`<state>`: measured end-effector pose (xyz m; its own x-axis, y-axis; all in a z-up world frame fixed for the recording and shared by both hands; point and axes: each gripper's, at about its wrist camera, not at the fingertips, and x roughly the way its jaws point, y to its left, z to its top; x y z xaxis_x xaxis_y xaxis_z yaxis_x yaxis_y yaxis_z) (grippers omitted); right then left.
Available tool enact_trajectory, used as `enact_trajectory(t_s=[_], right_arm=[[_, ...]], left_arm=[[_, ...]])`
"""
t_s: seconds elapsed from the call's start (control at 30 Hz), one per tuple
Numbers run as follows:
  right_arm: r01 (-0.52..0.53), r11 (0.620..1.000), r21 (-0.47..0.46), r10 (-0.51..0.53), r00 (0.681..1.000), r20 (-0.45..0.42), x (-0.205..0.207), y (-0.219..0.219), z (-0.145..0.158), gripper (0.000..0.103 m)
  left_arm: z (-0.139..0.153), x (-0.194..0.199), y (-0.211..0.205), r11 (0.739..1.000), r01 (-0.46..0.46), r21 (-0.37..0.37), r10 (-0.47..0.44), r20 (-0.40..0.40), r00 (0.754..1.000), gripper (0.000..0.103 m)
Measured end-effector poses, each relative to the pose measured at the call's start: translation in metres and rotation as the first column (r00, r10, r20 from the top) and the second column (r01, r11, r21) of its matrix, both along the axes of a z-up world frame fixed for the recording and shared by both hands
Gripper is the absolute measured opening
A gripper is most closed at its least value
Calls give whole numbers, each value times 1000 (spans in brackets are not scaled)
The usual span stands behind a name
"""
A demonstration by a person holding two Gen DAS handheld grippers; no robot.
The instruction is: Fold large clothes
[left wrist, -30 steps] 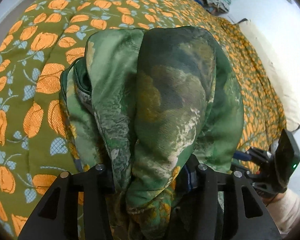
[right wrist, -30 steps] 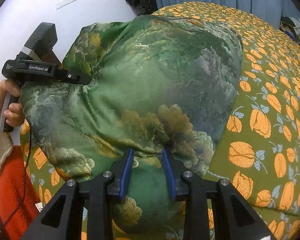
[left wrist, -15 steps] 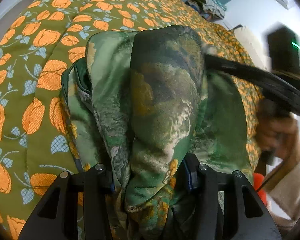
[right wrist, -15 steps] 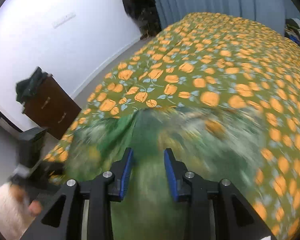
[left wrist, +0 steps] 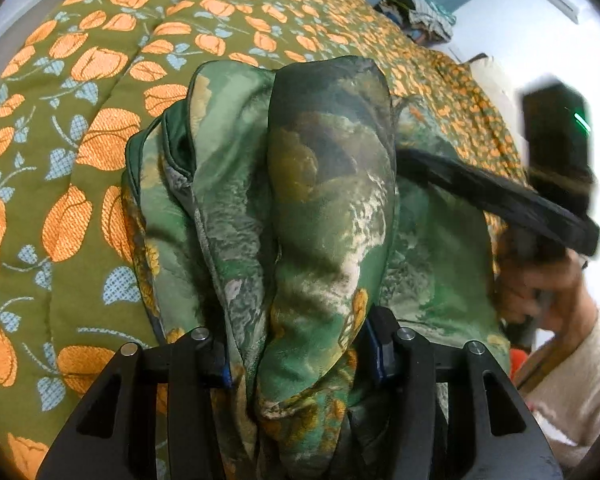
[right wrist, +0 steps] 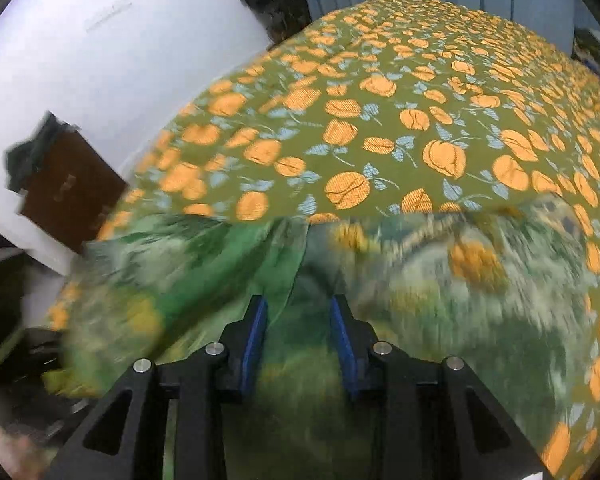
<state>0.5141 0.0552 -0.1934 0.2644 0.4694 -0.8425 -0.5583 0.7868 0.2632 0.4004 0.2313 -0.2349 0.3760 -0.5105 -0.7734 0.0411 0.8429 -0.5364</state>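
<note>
Jaws of the left gripper (left wrist: pixel 300 354) were clamped on a thick bunched wad of the green printed garment (left wrist: pixel 324 184), folds filling the whole gap between the pads. Right gripper (right wrist: pixel 300 336) jaws stood part open over the same garment (right wrist: pixel 440 288); cloth lay between the blue pads, but blur hid whether they pressed it, so grip could not be told. Ahead of the left jaws the garment rose in a lumpy ridge; beyond and to both sides lay the olive bedspread with orange flowers (left wrist: pixel 80 128). Off to the left gripper's right, a hand (left wrist: pixel 540 284) held the other tool. Beyond the right jaws, bare bedspread (right wrist: pixel 380 120); a brown cabinet (right wrist: pixel 68 184) far left. Fabric looked thin, satiny, slippery and limp, probably light. Better taken at a hem or corner, single layer, not mid-bunch.
</note>
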Motion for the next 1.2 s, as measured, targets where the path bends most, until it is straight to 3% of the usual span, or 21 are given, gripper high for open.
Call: enact_trajectory(t_s=[0.17, 0.37, 0.5, 0.57, 0.7, 0.9, 0.97, 1.03, 1.2], right_arm=[[-96, 995, -34, 98, 992, 82, -80, -49, 20, 35], [-67, 996, -55, 73, 988, 132, -178, -101, 26, 35], [20, 997, -79, -14, 996, 85, -185, -102, 8, 35], [15, 994, -113, -8, 998, 65, -178, -93, -15, 35], [8, 991, -134, 5, 996, 95, -173, -86, -30, 35], [30, 992, -125, -13, 990, 141, -181, -90, -15, 36], [52, 990, -129, -28, 983, 182, -191, -95, -2, 43], [89, 989, -117, -64, 978, 197, -196, -103, 8, 63], [166, 983, -79, -147, 968, 205, -205, -123, 32, 64]], left_arm=[[-1, -4, -1, 1000, -17, -16, 17, 9, 1000, 52], [2, 0, -6, 1000, -14, -6, 14, 10, 1000, 52], [1, -1, -10, 1000, -17, -3, 17, 21, 1000, 53], [2, -3, -13, 1000, -21, 13, 20, 30, 999, 53], [3, -5, -18, 999, -39, 38, 37, 43, 998, 53], [14, -6, -22, 994, -55, 96, 50, 55, 997, 57], [21, -9, -25, 987, -65, 144, 55, 74, 996, 61], [29, -13, -30, 977, -71, 202, 52, 100, 994, 65], [52, -23, -40, 948, -96, 304, 52, 150, 987, 69]])
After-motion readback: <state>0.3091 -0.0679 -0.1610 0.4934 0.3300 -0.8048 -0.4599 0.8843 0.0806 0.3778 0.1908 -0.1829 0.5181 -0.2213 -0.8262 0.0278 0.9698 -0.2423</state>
